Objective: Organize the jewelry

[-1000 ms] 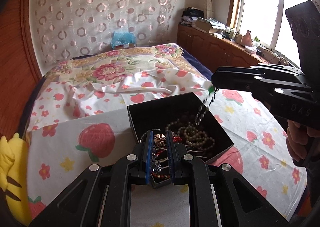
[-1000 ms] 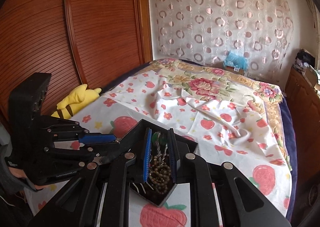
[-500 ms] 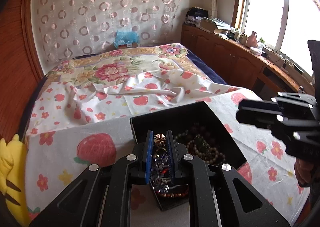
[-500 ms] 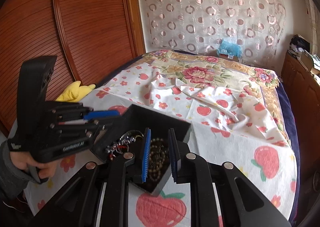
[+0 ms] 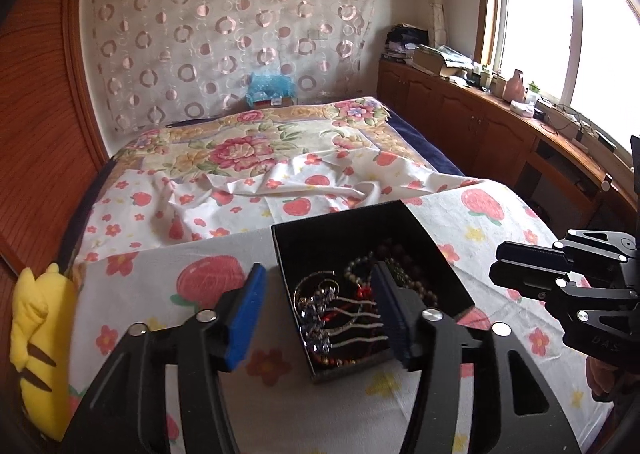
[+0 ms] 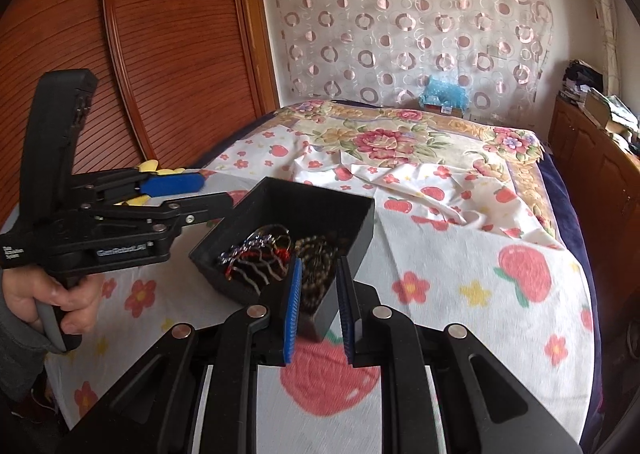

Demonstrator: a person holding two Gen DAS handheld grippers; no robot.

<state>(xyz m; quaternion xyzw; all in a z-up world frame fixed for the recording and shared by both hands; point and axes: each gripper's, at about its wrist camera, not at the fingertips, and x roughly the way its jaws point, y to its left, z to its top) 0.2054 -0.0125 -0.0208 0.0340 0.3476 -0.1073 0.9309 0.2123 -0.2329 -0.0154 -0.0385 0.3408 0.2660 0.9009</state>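
Note:
A black open box (image 5: 344, 215) sits on the strawberry-print sheet. Inside lie a sparkly hair ornament with thin prongs (image 5: 320, 308) and brown bead bracelets (image 5: 412, 280). My left gripper (image 5: 320, 312) hovers over the box's near left corner. Its jaws are opening wide, and nothing is between the blue pads. My right gripper (image 5: 496, 266) hangs just right of the box, its jaws narrowly apart and empty. From the right wrist, the box (image 6: 362, 238) shows the ornament (image 6: 252, 256) and the beads (image 6: 316, 260). There the right gripper (image 6: 319, 308) frames the near corner, with the left gripper (image 6: 216, 192) at the left.
A yellow plush toy (image 5: 36, 334) lies at the bed's left edge by the wooden wardrobe (image 6: 120, 54). A crumpled floral quilt (image 5: 248, 150) covers the far half of the bed. A low wooden cabinet (image 5: 480, 126) runs under the window on the right. A hand (image 6: 60, 294) grips the left handle.
The left jaws were shut on the sparkly ornament and now stand wide, with the ornament lying in the box. The right gripper dangled a chain over the box, let it go and drew back.

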